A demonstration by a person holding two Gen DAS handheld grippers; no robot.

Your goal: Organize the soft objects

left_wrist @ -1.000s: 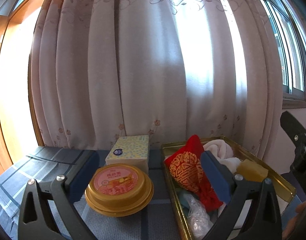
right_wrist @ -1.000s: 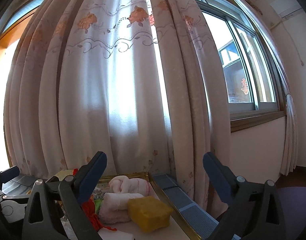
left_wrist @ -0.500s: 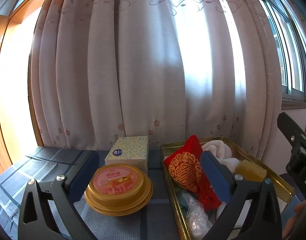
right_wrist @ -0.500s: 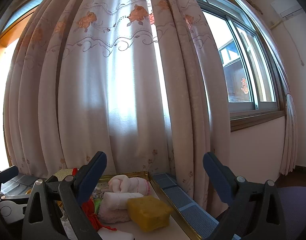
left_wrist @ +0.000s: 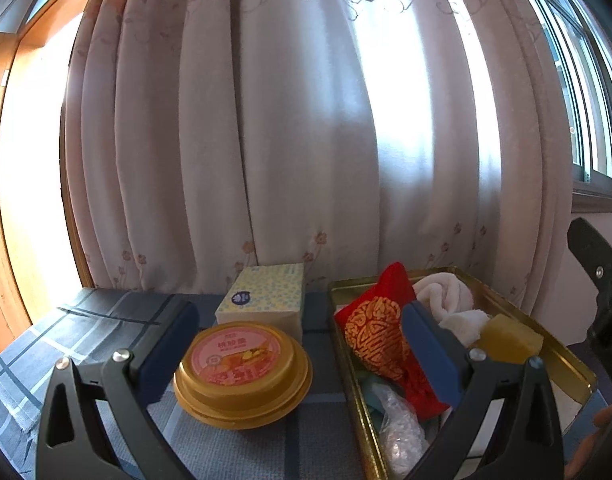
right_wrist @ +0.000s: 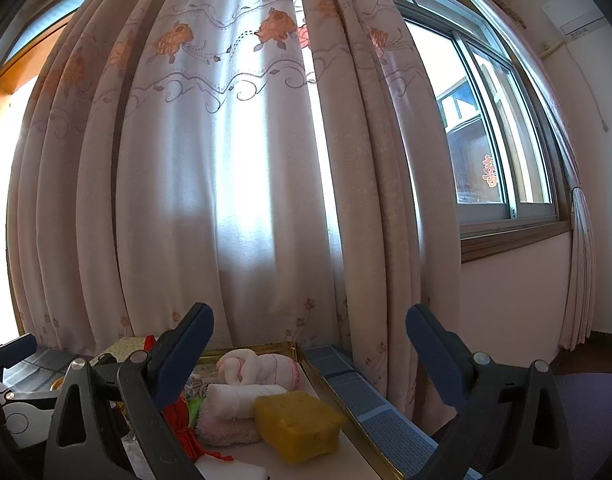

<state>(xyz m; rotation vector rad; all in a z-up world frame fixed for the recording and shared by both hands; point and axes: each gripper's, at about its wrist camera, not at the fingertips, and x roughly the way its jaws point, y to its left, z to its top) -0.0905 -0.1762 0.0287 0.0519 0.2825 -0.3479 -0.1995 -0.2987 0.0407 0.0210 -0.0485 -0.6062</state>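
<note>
A gold metal tray point(left_wrist: 562, 356) on the blue checked tablecloth holds soft things: a red and gold pouch point(left_wrist: 376, 330), rolled white towels point(left_wrist: 446, 292), a yellow sponge point(left_wrist: 510, 338) and a clear plastic bag point(left_wrist: 398, 428). My left gripper point(left_wrist: 298, 348) is open and empty, held above the table's near side, astride the tray's left rim. My right gripper point(right_wrist: 310, 348) is open and empty above the tray's point(right_wrist: 346, 404) right side, where the sponge point(right_wrist: 296, 424), the white towels point(right_wrist: 246, 396) and a pink towel point(right_wrist: 222, 430) lie.
A round gold tub with a pink lid point(left_wrist: 242, 372) stands left of the tray, with a yellow tissue pack point(left_wrist: 266, 296) behind it. Pink flowered curtains point(left_wrist: 306, 140) hang just behind the table. A window point(right_wrist: 494, 152) and wall are at the right.
Both grippers have stayed open and almost still. The view has shifted only very slightly.
</note>
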